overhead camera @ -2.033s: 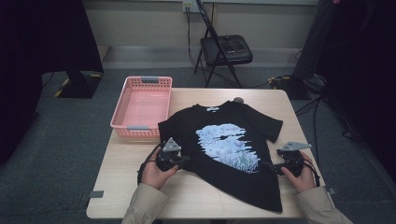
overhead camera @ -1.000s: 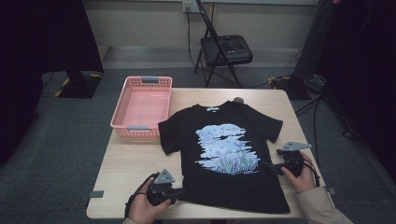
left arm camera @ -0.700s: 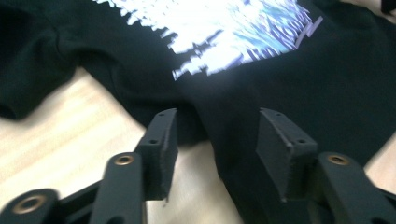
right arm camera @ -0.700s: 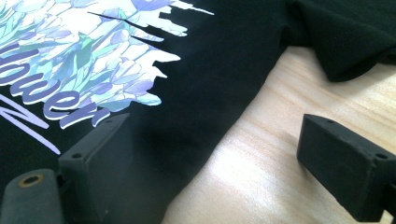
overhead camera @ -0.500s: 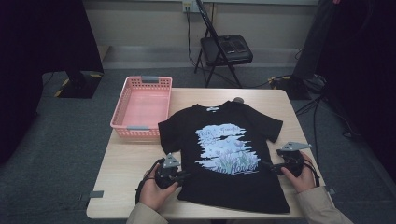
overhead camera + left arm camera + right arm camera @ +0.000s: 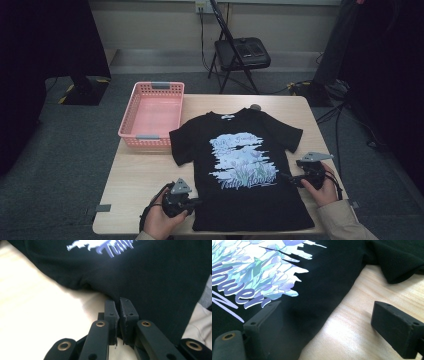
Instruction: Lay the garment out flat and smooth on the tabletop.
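A black T-shirt point(image 6: 240, 150) with a pale blue flower print lies flat, face up, on the wooden table point(image 6: 145, 170). My left gripper point(image 6: 196, 202) sits at the shirt's lower left side edge. In the left gripper view its jaws point(image 6: 118, 303) are pressed together on the edge of the T-shirt point(image 6: 150, 277). My right gripper point(image 6: 289, 176) is at the shirt's right side edge, below the sleeve. It stands open point(image 6: 327, 311), one jaw over the black cloth point(image 6: 332, 270) and the other over bare wood.
An empty pink basket point(image 6: 150, 142) rests on the table's far left corner, close to the shirt's left sleeve. A small dark round object point(image 6: 255, 106) lies just behind the collar. A folding chair point(image 6: 240, 52) stands beyond the table.
My left gripper dropped from the shirt's left side to the lower left corner, then came back to the side edge. The shirt's body now lies straighter. The right gripper stayed put.
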{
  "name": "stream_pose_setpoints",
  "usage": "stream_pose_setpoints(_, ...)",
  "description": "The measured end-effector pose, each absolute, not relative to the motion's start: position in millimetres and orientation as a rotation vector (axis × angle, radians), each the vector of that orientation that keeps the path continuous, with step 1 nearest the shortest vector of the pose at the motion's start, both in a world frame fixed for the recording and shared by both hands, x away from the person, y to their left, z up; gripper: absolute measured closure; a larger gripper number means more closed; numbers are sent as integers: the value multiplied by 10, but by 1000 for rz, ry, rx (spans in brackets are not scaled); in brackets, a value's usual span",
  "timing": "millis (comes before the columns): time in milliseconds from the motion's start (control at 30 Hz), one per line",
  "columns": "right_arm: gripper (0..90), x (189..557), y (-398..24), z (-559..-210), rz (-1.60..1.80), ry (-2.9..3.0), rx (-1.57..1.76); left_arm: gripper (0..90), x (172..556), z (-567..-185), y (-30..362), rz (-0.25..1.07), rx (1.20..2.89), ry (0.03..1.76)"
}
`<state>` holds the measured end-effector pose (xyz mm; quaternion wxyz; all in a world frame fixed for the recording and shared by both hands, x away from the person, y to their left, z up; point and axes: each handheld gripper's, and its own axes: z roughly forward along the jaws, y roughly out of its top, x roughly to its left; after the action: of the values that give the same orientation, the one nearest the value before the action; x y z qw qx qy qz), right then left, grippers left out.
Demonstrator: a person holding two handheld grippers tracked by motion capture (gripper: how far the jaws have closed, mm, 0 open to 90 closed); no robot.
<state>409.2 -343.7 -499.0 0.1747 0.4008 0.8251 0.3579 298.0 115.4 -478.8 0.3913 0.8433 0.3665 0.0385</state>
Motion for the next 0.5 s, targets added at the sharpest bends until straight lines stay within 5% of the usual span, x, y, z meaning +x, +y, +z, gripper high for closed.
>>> stream_pose_setpoints(100,100,4092,-3437,-4990,1014,2338,1136,758,2957,-4759,1175,106,2121,937)
stream_pose_setpoints(200,100,4093,-3437,-4990,1015,2338,1136,460,3046,-4654,1191,250,2055,921)
stream_pose_setpoints(300,100,4093,-3437,-4990,1015,2338,1136,372,3220,-4603,1169,310,2003,938)
stream_pose_setpoints(433,100,4093,-3437,-4990,1014,2338,1136,442,3393,-4668,1052,291,2023,938)
stream_pose_setpoints(500,100,4093,-3437,-4990,1015,2338,1136,546,3424,-4715,987,262,2067,920)
